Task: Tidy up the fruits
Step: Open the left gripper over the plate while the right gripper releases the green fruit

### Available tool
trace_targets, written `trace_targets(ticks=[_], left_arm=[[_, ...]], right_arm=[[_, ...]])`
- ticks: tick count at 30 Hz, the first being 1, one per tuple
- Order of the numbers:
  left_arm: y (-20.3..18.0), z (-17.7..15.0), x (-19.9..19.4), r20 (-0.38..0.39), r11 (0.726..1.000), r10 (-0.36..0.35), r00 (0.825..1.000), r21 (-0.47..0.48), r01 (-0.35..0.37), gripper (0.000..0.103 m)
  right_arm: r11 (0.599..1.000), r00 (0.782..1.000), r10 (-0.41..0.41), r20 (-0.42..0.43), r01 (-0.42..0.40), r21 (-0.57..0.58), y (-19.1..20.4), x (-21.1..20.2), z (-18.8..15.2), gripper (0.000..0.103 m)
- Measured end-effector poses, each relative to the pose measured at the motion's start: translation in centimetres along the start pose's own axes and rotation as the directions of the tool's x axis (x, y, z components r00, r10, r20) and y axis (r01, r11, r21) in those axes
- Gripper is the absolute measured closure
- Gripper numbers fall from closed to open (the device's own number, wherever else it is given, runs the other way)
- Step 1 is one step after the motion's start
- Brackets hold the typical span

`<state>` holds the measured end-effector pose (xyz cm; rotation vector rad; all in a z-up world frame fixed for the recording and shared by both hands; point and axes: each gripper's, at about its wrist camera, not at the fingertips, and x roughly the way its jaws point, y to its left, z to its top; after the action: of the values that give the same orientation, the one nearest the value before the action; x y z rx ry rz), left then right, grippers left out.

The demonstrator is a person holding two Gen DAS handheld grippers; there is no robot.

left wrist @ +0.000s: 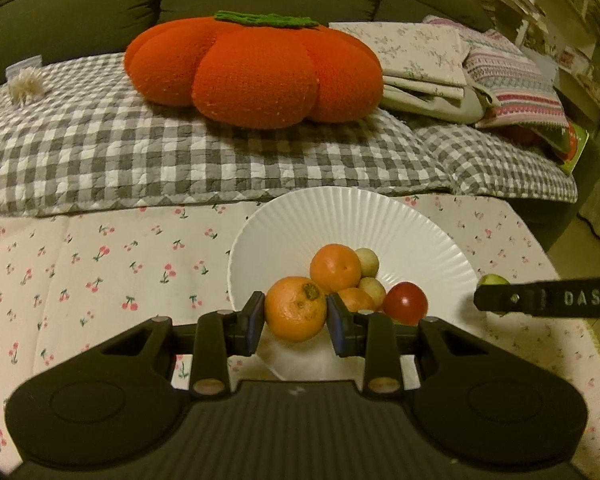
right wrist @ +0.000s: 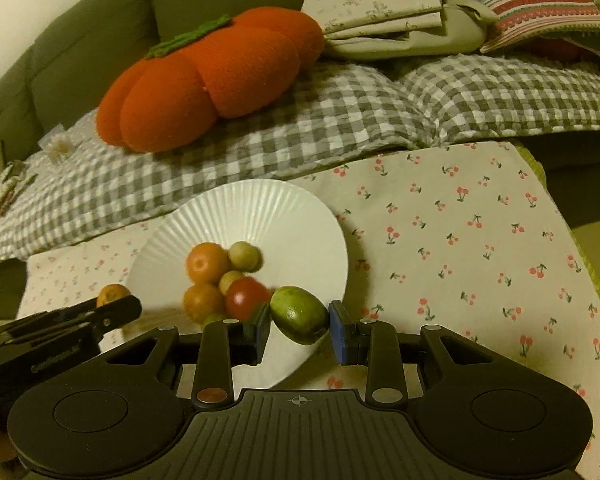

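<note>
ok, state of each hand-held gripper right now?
Left hand-held gripper: closed on an orange.
Right hand-held gripper: holding a green fruit.

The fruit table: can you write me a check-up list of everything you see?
Surface: cherry-print cloth, mostly bare.
Job's things: ribbed white plate holding two oranges, two pale round fruits and a red fruit.
Clutter: nothing seen.
Grippers: left gripper shut on an orange with a rough brown scar; right gripper around a green oval fruit, grip uncertain.
Cables: nothing seen.
Surroundings: orange knitted pumpkin cushion, grey checked quilt, folded linens.
</note>
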<state>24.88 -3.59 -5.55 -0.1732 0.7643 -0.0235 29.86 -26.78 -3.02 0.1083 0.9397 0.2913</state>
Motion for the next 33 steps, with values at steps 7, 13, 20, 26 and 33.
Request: trace_targets(ticks=[7, 13, 20, 26, 33], left_arm=[[-0.3, 0.2, 1.6, -0.015, 1.0, -0.012, 1.0, 0.019, 0.012, 0.071], [0.2, 0.4, 2.4, -0.018, 1.0, -0.019, 1.0, 0.01, 0.019, 0.071], [0.3, 0.5, 2.9, -0.02, 1.0, -0.03, 0.999, 0.003, 0.03, 0.071], [0.5, 0.6, 2.8, -0.017, 1.0, -0.03, 0.999, -0.009, 0.029, 0.057], [0.4, 0.9, 1.5, 0.011, 0.999, -0.026, 1.0, -0.03, 0.026, 0.05]], right_arm=[[0.999, 1.0, -0.004, -0.011, 0.004, -0.035, 0.2, 2.3, 0.8, 0.073], [0.999, 1.0, 0.01, -0.005, -0.01, -0.045, 0.4, 4.0, 1.5, 0.073], [0.998, 0.999, 0.033, 0.007, -0.033, -0.045, 0.7, 5.1, 1.8, 0.073], [0.999, 0.999, 0.034, 0.012, -0.034, -0.037, 0.8, 5.2, 1.9, 0.071], [0.998, 0.998, 0.054, 0.037, -0.055, 0.009, 0.4, 4.0, 2.3, 0.051]])
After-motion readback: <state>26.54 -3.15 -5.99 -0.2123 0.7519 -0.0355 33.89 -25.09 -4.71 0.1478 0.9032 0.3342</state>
